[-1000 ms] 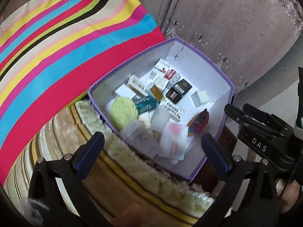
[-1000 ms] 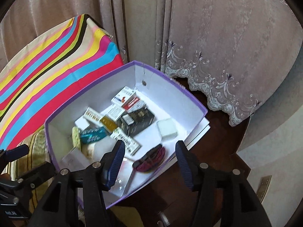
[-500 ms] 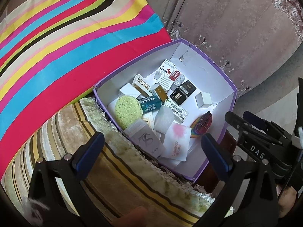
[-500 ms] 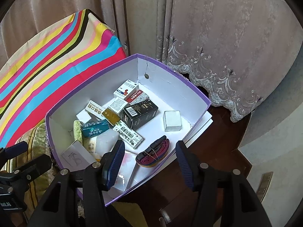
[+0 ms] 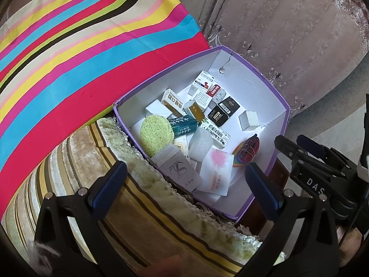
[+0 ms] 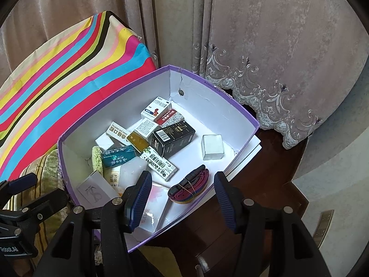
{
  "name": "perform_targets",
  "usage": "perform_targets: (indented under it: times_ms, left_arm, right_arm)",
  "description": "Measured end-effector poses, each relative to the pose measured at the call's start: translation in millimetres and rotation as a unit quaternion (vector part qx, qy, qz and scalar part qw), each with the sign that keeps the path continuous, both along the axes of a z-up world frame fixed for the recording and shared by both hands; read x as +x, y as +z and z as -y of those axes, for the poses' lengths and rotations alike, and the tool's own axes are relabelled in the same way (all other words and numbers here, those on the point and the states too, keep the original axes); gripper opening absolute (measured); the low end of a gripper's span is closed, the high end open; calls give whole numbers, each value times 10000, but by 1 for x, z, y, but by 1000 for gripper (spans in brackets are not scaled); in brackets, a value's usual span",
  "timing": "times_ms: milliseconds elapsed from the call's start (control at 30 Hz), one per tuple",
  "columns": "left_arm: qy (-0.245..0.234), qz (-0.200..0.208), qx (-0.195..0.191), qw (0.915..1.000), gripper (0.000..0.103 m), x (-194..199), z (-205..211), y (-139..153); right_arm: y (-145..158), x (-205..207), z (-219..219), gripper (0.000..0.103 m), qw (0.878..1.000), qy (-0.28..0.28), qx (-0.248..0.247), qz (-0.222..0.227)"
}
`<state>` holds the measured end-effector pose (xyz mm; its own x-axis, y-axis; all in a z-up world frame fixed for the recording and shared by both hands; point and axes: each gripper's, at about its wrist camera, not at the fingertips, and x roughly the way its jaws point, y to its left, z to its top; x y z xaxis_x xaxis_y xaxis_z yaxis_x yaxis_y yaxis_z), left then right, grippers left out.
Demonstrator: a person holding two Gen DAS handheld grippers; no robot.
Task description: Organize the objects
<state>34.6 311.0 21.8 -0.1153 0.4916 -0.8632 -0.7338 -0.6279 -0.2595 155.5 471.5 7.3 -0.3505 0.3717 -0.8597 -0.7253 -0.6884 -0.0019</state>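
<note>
Curtained corner, dark desk | purple box holds small cartons; rolled strap near front wall | strap soft, light: pinch mid-roll | left gripper open, empty | right gripper open, empty, above strap

1. A purple box with white inner walls sits open, holding a jumble of small packages.
2. A round green sponge leans against the box's left wall, touching a teal carton.
3. A black carton lies near the middle; a small white cube stands apart toward the right wall.
4. A rainbow strap bundle lies near the right wall, beside a white card with a pink flower.
5. A grey carton leans on the near wall.
6. The left gripper hangs spread wide above the near rim, holding nothing.
7. The right gripper enters at the right edge; whether it is parted is unclear.
8. A striped cloth lies left of the box.
</note>
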Motion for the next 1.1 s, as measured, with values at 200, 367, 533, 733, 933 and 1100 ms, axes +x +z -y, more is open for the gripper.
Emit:
perform_targets:
  times_ms: [200,367,533,733,933,1100]
  left_arm:
    - [-49,-44,27,10000,102,2,-1,0]
    - [-127,-257,17,9996,102,7,-4,4]
    - [-95,-5,28,10000,102,2,-5,1]
    - [-32,-18,24,10000,103,2,-4,1]
    - [649,-368,350,9966,103,-11,43,32]
    - [1859,-628,219,9803,103,-38,139,42]
  right_arm:
    - [-1,0,-1,57,10000,5,-31,-2]
    - [-2,0,0,57,10000,4,-27,6]
    - [-2,0,-2,57,10000,-5,-38,7]
    - [-3,0,-4,59,10000,0,-63,3]
    - [2,-7,4,69,9997,216,-74,-54]
    - [13,-42,44,79,9947,1010,-35,-184]
